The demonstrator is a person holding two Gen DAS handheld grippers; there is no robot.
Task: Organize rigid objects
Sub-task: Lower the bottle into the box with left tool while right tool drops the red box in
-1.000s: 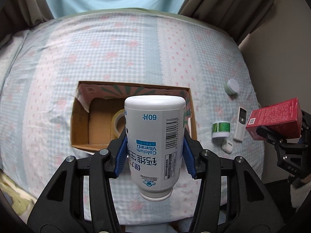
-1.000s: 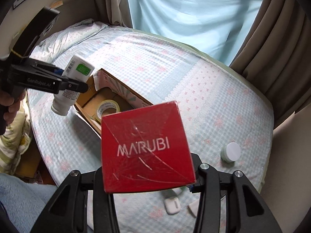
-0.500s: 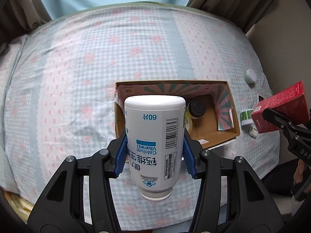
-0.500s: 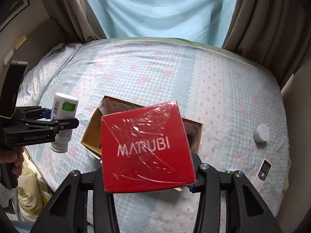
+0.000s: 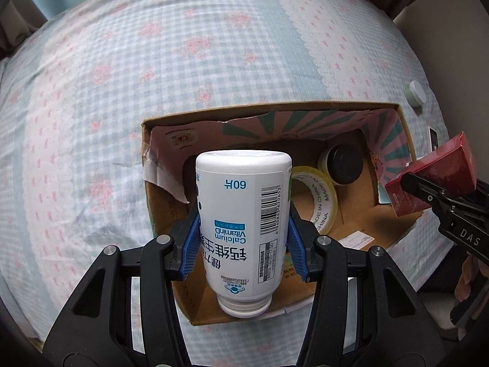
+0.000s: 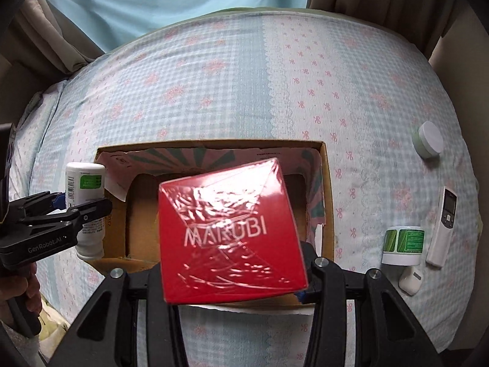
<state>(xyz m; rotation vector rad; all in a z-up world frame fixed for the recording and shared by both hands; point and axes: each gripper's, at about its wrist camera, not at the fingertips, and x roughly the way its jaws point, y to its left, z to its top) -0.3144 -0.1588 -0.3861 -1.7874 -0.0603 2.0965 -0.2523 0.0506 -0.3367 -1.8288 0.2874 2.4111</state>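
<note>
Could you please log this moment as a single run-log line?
left gripper: shut on white plastic vitamin bottle | right gripper: shut on red shrink-wrapped box | both over open cardboard box

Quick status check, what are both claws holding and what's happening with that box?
Left gripper shut on vitamin bottle, right gripper shut on red box. Both above cardboard box. Tape roll, dark jar inside.

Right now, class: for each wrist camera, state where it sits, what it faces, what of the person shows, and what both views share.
Left wrist: behind the left gripper, holding the white bottle above the cardboard box; fingers bottom right.
Right wrist: behind the right gripper, holding the red box; hand bottom left.
Shared: bottle, both boxes, bedspread.
</note>
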